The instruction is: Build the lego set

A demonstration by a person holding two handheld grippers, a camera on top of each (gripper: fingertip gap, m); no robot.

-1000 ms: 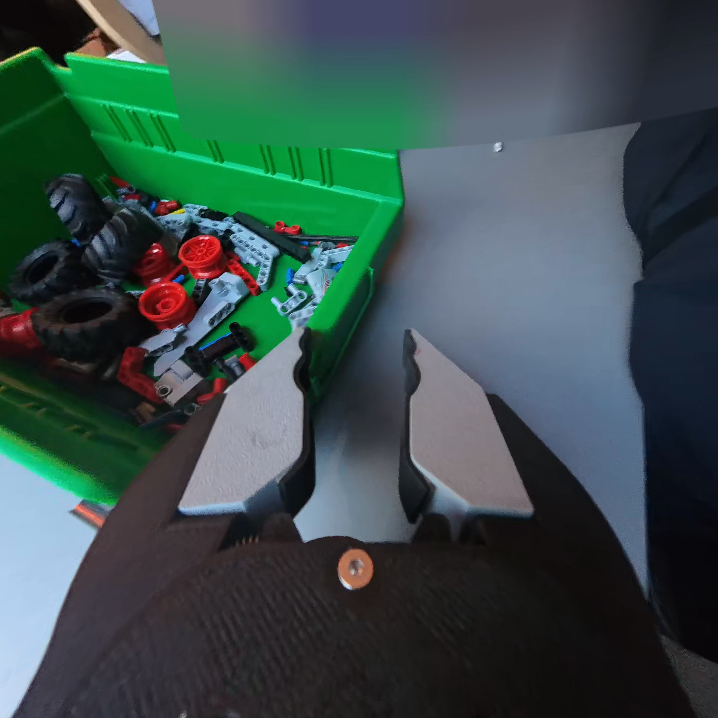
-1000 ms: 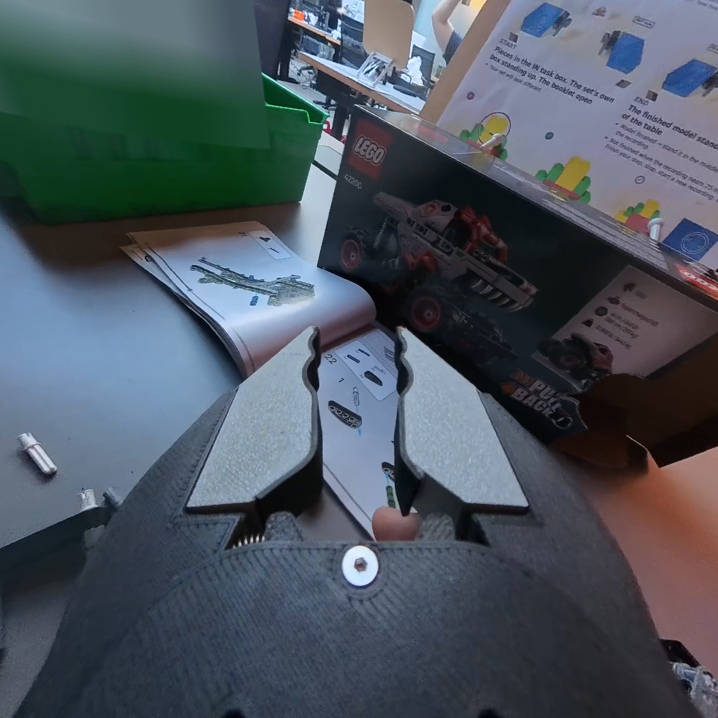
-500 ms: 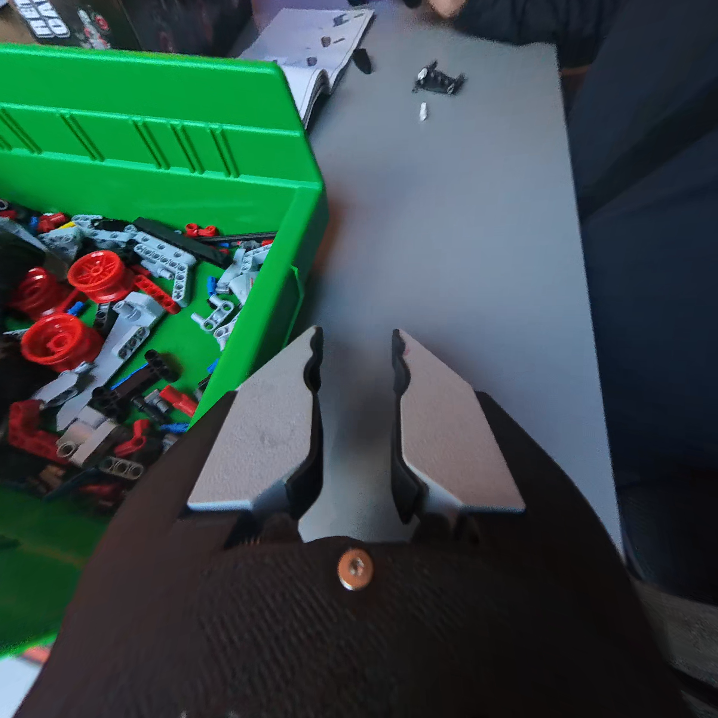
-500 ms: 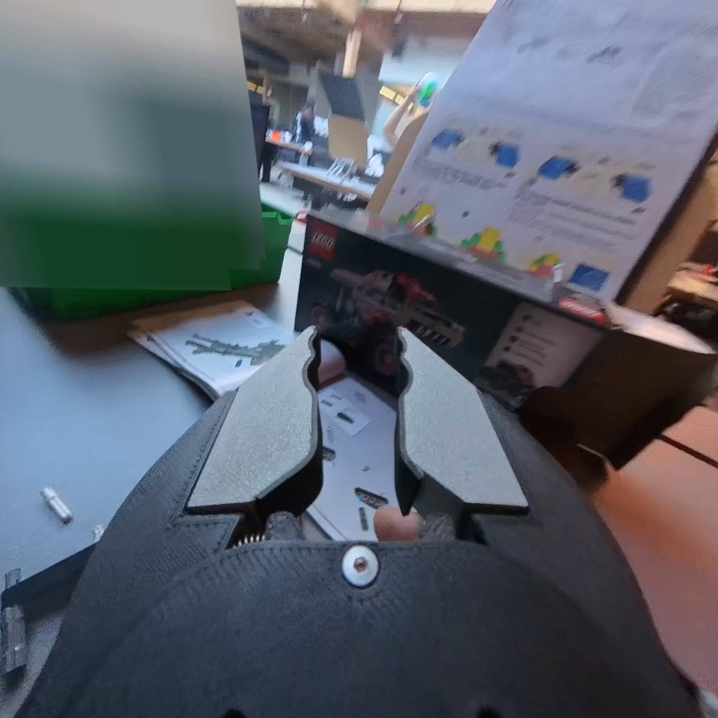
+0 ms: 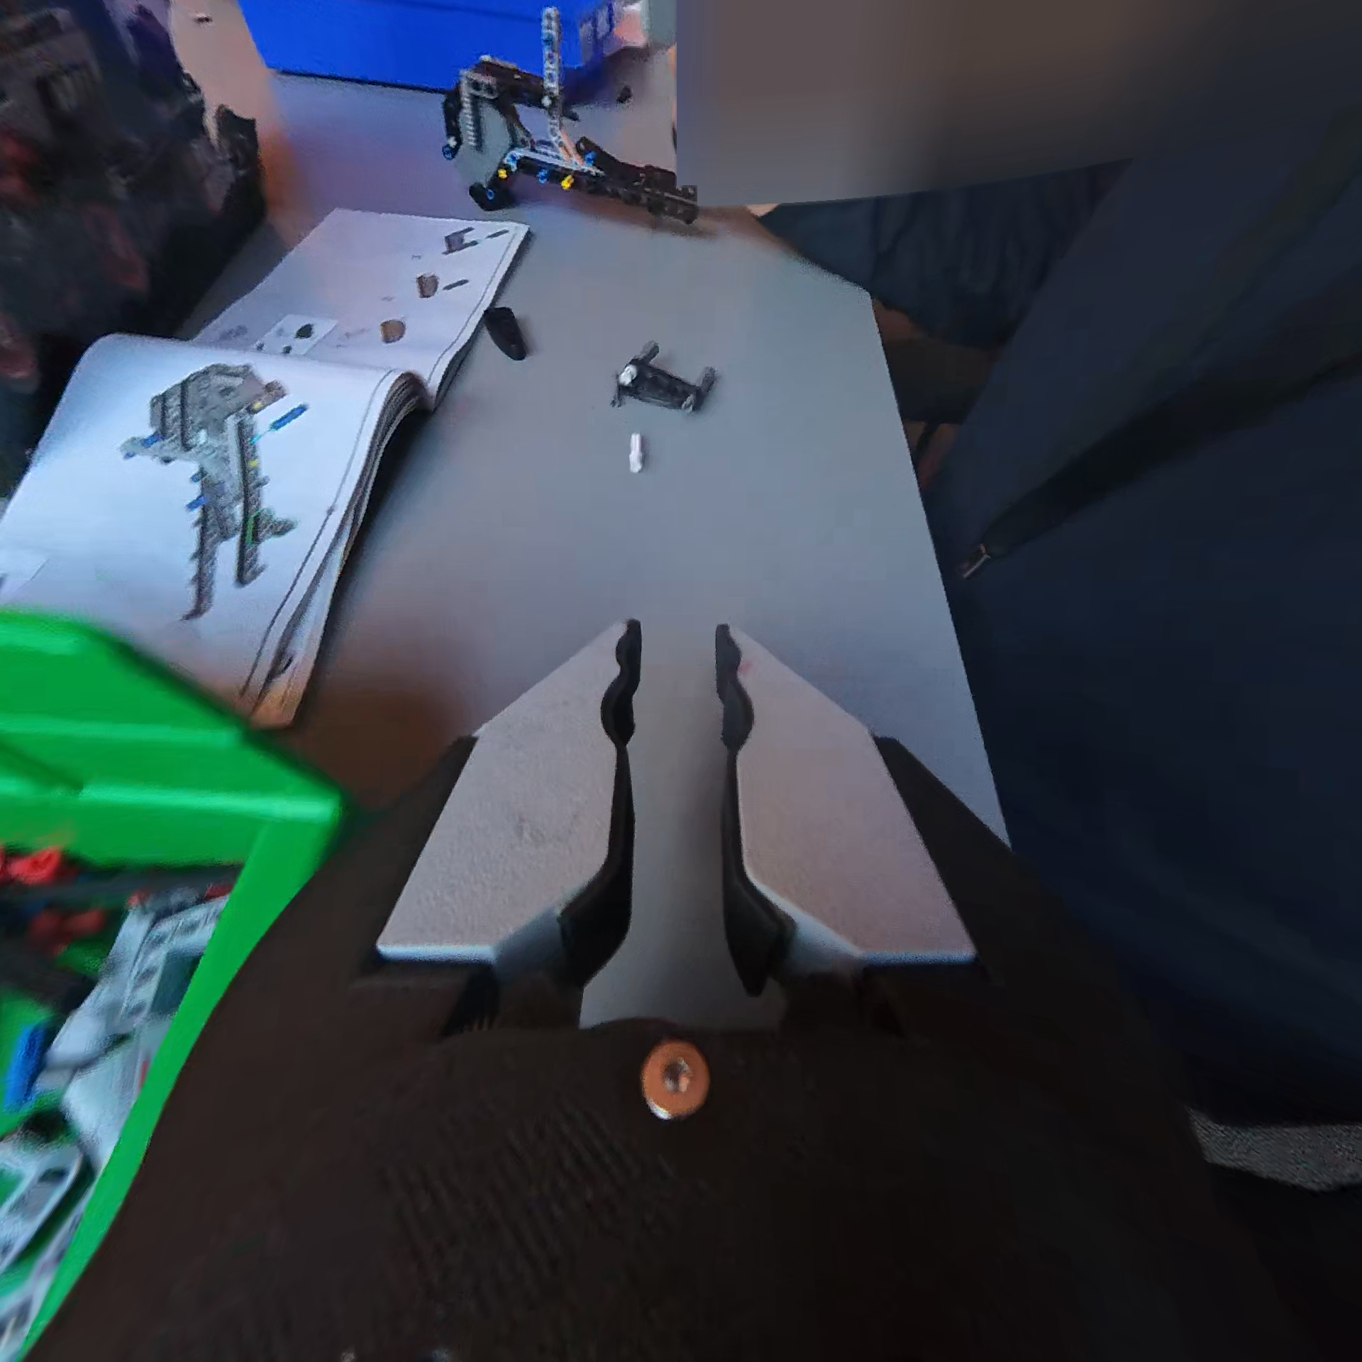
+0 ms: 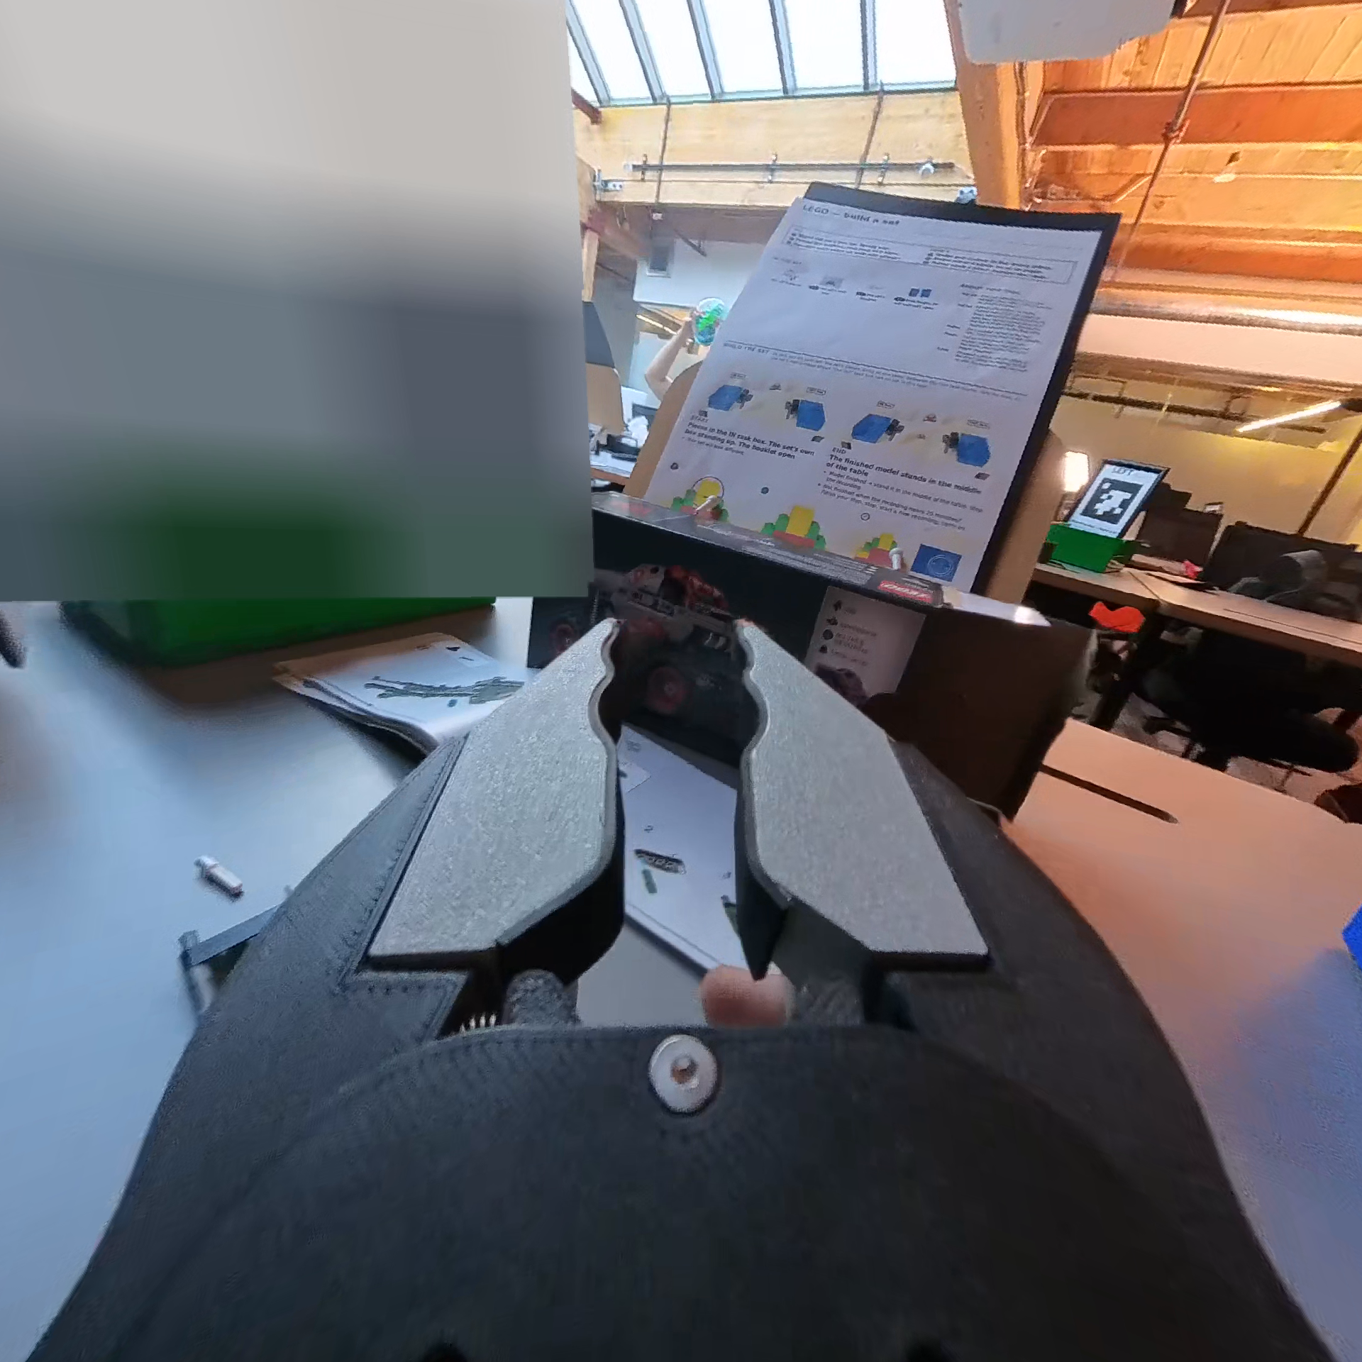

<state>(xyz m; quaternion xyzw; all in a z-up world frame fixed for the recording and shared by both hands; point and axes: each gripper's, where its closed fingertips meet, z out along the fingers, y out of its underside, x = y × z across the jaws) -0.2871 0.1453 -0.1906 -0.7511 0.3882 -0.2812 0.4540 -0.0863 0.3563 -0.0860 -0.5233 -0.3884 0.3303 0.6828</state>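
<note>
My left gripper (image 5: 676, 634) is open and empty above the grey table (image 5: 737, 560), beside the green bin (image 5: 169, 766) of loose pieces. Ahead lie a small white pin (image 5: 636, 452), a black sub-assembly (image 5: 663, 383), a black piece (image 5: 505, 333) and the open instruction booklet (image 5: 243, 457). A part-built model (image 5: 545, 147) stands at the far end. My right gripper (image 6: 674, 634) is open and empty, raised over the booklet (image 6: 442, 693), facing the set's box (image 6: 774, 663). The white pin (image 6: 219, 875) and the black sub-assembly (image 6: 214, 951) lie at its left.
A blue bin (image 5: 413, 37) stands behind the model. A printed sheet (image 6: 870, 398) on a board leans behind the box. The green bin (image 6: 273, 626) shows at the back left. A person's dark clothing (image 5: 1179, 589) fills the table's right side. Spacing between my two grippers at the tips: around 30 cm. To the small white pin (image 5: 636, 452): left tips about 15 cm, right tips about 20 cm. Seen from the right wrist view (image 6: 215, 872) as well. My right gripper is the nearer one to the black piece (image 5: 505, 333): about 15 cm, against 25 cm.
My left gripper swung away from the green bin toward the table's middle, and its jaws narrowed slightly. My right gripper tilted upward, so the booklet and box sank in its view.
</note>
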